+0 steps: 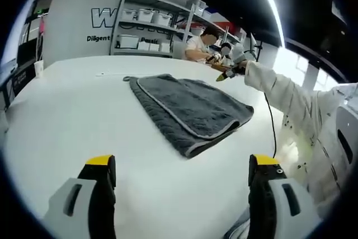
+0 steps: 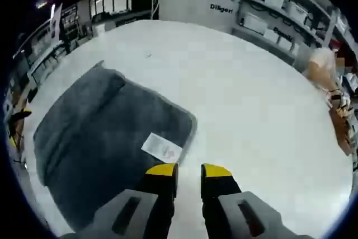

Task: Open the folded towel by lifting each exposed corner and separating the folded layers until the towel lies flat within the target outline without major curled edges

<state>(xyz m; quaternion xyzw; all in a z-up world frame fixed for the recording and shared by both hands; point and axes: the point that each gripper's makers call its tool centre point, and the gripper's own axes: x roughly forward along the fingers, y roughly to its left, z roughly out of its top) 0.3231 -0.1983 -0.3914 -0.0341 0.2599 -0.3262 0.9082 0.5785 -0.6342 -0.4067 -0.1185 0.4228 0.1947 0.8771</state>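
left gripper view takes in the white bench (image 1: pixel 67 116), the largest thing here, running out ahead of the left hand-held gripper (image 1: pixel 182 174) to shelving (image 1: pixel 148 26) with storage boxes at the far side. ahead of that gripper and a little to its right lies the grey towel (image 1: pixel 187 110), folded, with a pale piped edge showing where one layer sits on another; its near end is well clear of the jaws, which stand wide apart with nothing between them. further right, past the towel, the person's white sleeve (image 1: pixel 279 90) reaches across, with the right hand-held gripper at its far end.

right gripper view looks down on the same towel (image 2: pixel 100 138), which lies to the left of and under the right hand-held gripper (image 2: pixel 189 174). a small white label (image 2: pixel 162 148) sits on the cloth just beyond the yellow tips. these jaws are close together with a narrow gap, and i see no cloth caught between them, though the tips hover right at the towel's near rounded corner.

by my reading the task has barely started: the layers are still stacked, no corner is lifted, and i cannot make out any target outline on the bench. all the unfolding and flattening is left to do.
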